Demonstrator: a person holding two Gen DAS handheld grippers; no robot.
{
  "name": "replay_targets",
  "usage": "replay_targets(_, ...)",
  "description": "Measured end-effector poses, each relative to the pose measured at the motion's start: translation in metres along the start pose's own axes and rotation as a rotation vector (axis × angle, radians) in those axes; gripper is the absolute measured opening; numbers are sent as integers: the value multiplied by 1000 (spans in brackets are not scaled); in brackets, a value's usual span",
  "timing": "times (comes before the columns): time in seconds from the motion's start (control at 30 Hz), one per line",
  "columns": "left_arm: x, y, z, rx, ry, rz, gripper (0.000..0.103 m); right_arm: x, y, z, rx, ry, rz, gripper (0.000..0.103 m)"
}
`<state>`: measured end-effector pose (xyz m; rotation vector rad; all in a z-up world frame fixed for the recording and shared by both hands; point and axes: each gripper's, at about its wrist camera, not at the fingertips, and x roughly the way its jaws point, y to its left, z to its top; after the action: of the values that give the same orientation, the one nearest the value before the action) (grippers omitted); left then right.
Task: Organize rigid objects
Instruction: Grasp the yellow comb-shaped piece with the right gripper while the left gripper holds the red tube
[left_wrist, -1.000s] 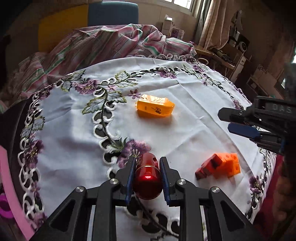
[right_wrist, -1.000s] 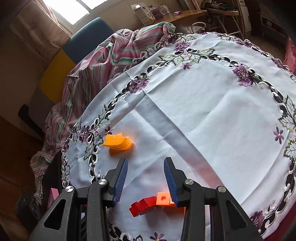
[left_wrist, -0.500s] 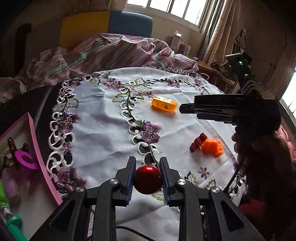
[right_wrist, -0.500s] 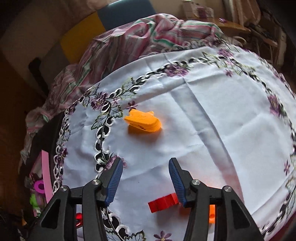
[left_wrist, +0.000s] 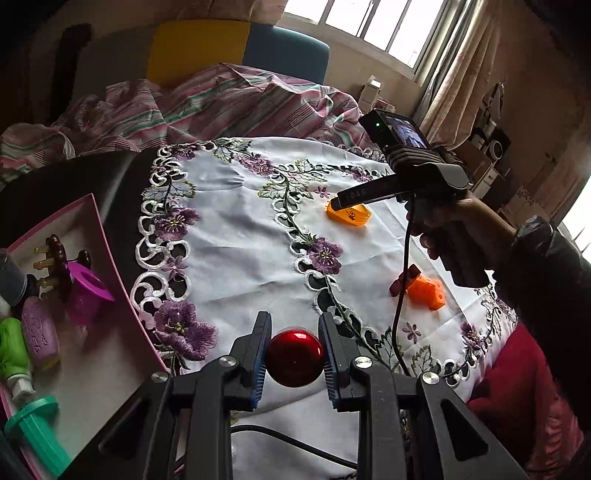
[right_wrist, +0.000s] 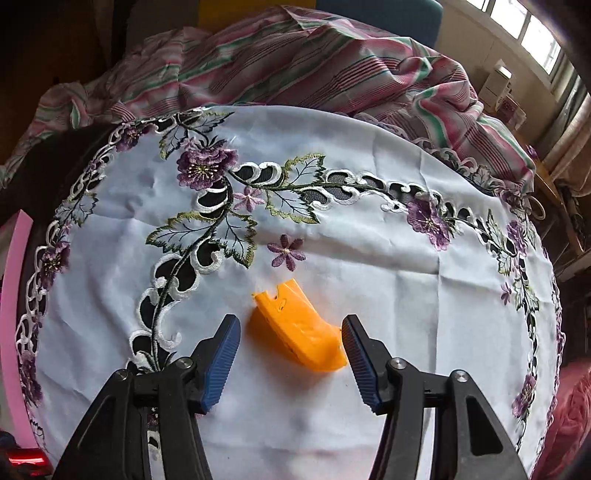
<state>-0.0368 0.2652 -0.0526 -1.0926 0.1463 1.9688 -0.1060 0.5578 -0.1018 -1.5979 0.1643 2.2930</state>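
My left gripper (left_wrist: 293, 325) is shut on a shiny red round object (left_wrist: 294, 357), held above the near edge of the embroidered white tablecloth (left_wrist: 240, 258). My right gripper (right_wrist: 290, 325) is open and points steeply down. A flat orange piece (right_wrist: 299, 332) lies on the cloth between its blue pads (right_wrist: 221, 354), which do not press on it. In the left wrist view the right gripper (left_wrist: 345, 199) hangs over that orange piece (left_wrist: 349, 215), held by a person's hand (left_wrist: 461, 225). An orange cube block with a red part (left_wrist: 424, 291) lies near the cloth's right edge.
A pink tray (left_wrist: 103, 369) at the left holds a purple cup (left_wrist: 88, 291), a lilac piece, green parts and other small items. A striped cloth (left_wrist: 221, 99) is heaped behind the table. A black cable (left_wrist: 400, 295) hangs from the right gripper.
My left gripper carried the red object leftward, and the pink tray came into view. My right gripper left the orange cube block, rolled, widened its jaws and now straddles the flat orange piece.
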Motion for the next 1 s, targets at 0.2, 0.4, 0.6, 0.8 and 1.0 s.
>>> replay_targets(0.2, -4, 7, -3, -19, -5, 9, 26, -11, -11, -5, 76, -22, 65, 18)
replay_targets(0.4, -8, 10, -6, -30, -12, 9, 26, -31, -2, -26, 63, -56, 72, 7)
replay_targets(0.6, -18, 9, -9, -25, -31, 15, 26, -22, -29, -21, 280, -50, 122, 52)
replay_targets(0.8, -22, 13, -11, -34, -34, 19, 26, 0, -22, -5, 338, -25, 109, 58)
replay_targets(1.0, -28, 20, -13, -45, -47, 42, 26, -10, 2, -9, 251, -46, 43, 27)
